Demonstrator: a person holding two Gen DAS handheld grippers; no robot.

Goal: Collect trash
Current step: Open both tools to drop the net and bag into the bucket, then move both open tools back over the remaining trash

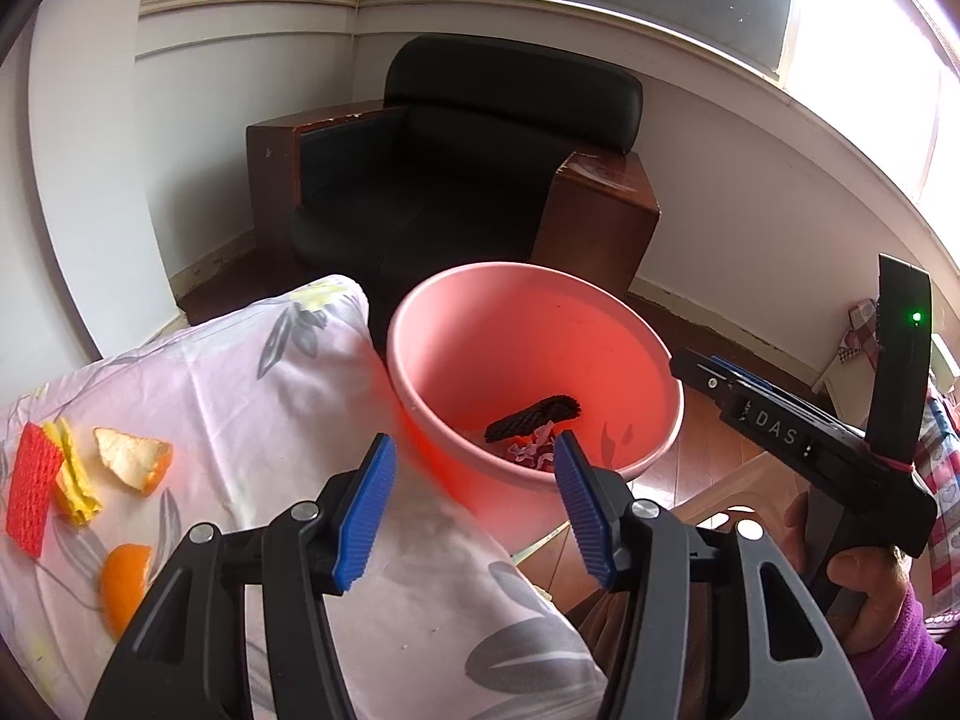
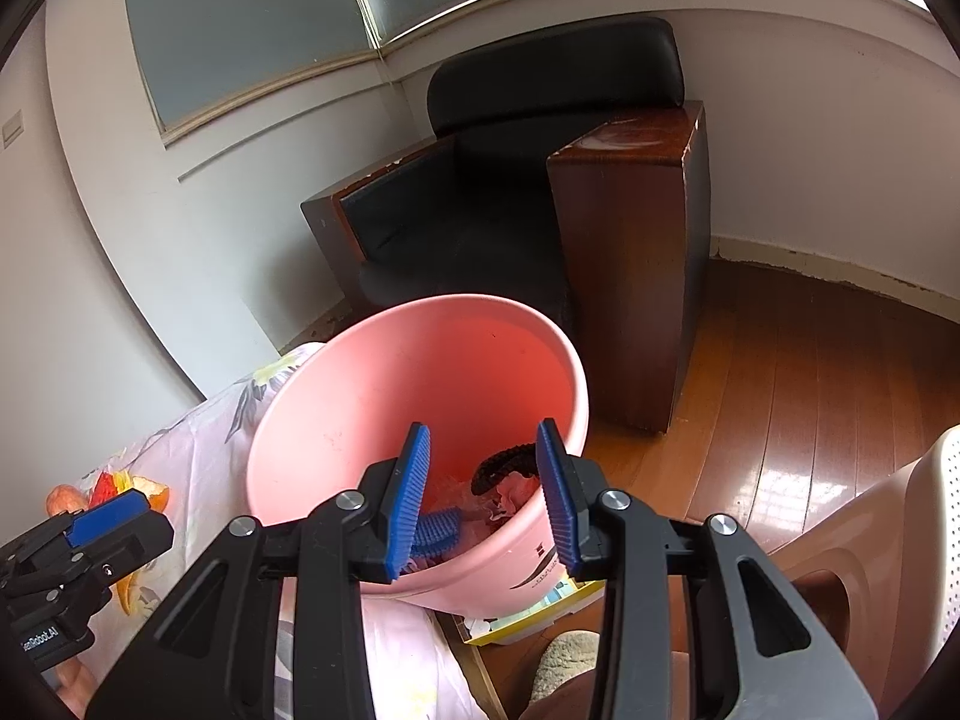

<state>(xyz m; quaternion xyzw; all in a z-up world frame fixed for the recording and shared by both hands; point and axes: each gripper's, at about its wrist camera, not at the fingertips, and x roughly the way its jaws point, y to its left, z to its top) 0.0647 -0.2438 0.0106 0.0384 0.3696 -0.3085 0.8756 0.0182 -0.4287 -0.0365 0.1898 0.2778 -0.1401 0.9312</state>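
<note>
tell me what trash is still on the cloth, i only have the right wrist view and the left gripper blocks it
Observer: In the left wrist view, two orange peels lie on the floral cloth, plus a red foam net piece with a yellow piece beside it.
Operator: is that gripper carrying anything
Observer: No. The left gripper is open, with nothing between its blue pads.
Operator: which piece is nearest it
Observer: The second peel, lying just left of its left finger; the other three pieces sit further out on the cloth.
</note>
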